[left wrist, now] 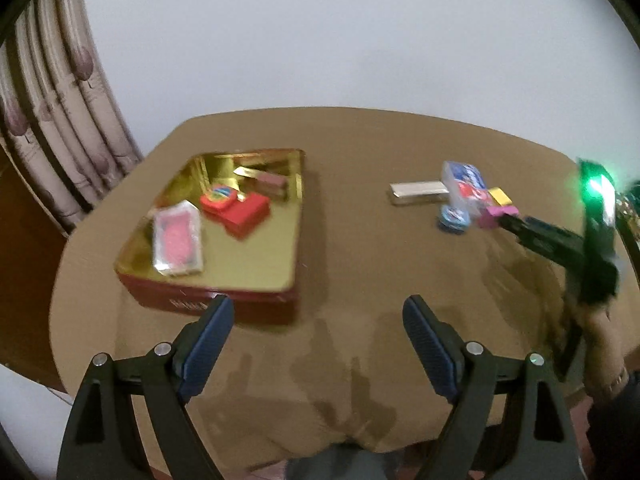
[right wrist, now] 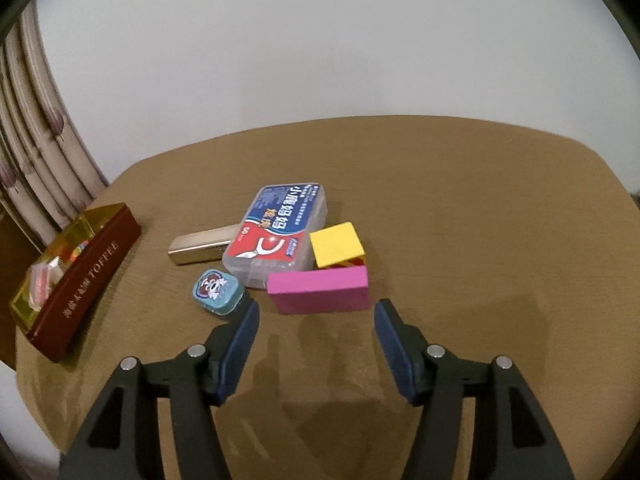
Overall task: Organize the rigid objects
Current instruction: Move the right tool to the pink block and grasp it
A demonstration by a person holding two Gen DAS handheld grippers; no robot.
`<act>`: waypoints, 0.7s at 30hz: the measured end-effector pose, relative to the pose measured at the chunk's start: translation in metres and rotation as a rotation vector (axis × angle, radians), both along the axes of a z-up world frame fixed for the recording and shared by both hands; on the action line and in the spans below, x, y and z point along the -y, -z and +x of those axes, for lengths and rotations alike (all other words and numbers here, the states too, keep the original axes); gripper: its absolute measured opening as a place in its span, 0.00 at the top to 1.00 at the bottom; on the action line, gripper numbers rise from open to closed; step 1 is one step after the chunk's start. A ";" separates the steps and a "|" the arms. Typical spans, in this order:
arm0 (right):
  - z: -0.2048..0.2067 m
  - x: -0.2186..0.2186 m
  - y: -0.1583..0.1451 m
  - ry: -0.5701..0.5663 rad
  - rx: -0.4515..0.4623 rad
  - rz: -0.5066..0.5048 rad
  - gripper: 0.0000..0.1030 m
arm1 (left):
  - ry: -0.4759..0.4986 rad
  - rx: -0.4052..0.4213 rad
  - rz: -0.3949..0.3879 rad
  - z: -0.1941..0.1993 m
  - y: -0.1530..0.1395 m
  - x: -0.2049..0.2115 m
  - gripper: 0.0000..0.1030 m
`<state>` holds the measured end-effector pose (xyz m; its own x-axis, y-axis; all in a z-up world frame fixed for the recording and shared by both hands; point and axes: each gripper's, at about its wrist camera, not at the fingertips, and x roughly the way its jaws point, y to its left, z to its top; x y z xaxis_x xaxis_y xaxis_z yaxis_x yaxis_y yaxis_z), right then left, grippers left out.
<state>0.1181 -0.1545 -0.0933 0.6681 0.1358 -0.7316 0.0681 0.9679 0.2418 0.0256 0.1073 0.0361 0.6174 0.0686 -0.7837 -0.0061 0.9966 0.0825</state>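
Both pairs of jaws apart with nothing between the blue pads: left gripper [left wrist: 318, 314] spread wide above bare brown tabletop [left wrist: 360, 240], right gripper [right wrist: 316, 316] spread at a middling width just near of the pink block [right wrist: 320, 290], not touching it. Just left of the right gripper's left fingertip, a small teal tin [right wrist: 218, 291] with a cartoon animal on its lid. Beyond the pink block, touching or nearly touching it, a yellow block [right wrist: 337, 244] to the right and a clear plastic floss-pick box [right wrist: 278, 234] with a blue and red label to the left. Further left, poking out from behind that box, a pale gold metallic bar-shaped case [right wrist: 198, 246], lying flat. At the far left of the table, well apart from this cluster, an open red toffee tin [right wrist: 92, 276] with a gold interior. From the left wrist view, blurred: same tin [left wrist: 212, 304] just beyond the left fingertip, holding a red card box [left wrist: 236, 210] with a round colourful emblem, a clear-wrapped pink pack [left wrist: 178, 240] nearer and to the left, and a pinkish-brown piece [left wrist: 274, 182] toward the far wall. Right gripper [left wrist: 506, 220] visible there at the right edge, black fingers at the pink block [left wrist: 494, 216], green light glowing on its body, a hand [left wrist: 602, 340] below it. Patterned curtain [left wrist: 60, 120] hanging at far left, plain pale wall [left wrist: 340, 40] behind.
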 end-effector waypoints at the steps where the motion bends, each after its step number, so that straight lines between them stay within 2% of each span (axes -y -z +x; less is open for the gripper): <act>1: 0.003 -0.003 0.001 0.001 -0.005 -0.012 0.40 | 0.009 -0.005 -0.002 -0.002 0.005 0.004 0.18; 6: 0.014 -0.005 0.003 0.008 -0.026 -0.013 0.40 | 0.031 -0.017 0.005 -0.009 0.021 0.013 0.18; 11: 0.023 -0.012 0.011 0.015 -0.048 -0.039 0.40 | 0.050 -0.010 0.048 -0.010 0.027 0.015 0.18; 21: 0.033 -0.001 0.022 0.004 -0.060 -0.032 0.40 | 0.045 -0.077 0.014 -0.002 0.048 0.007 0.18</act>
